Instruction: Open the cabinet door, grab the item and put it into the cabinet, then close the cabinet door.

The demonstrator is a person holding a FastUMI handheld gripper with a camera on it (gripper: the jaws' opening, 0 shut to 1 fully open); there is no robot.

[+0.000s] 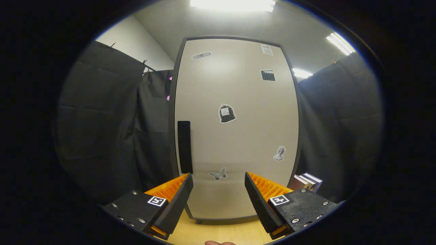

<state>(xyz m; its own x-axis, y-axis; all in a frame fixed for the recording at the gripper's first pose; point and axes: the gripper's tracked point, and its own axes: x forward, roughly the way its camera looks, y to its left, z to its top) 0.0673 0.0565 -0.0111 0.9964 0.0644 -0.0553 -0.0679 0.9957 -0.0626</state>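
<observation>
A tall beige cabinet door (238, 129) stands shut straight ahead, framed in dark grey and dotted with several small stickers. A black vertical handle (184, 147) runs along the door's left side, just above and beyond my left fingertip. My gripper (219, 180) is open, with nothing between its fingers, a short way in front of the lower part of the door. A stack of books (308, 182) rests to the right of the cabinet's base, beyond the right finger.
Black cloth walls hang on both sides of the cabinet. The cabinet sits on a light wooden surface (218, 231) that reaches toward me below the fingers. Ceiling lights glow above.
</observation>
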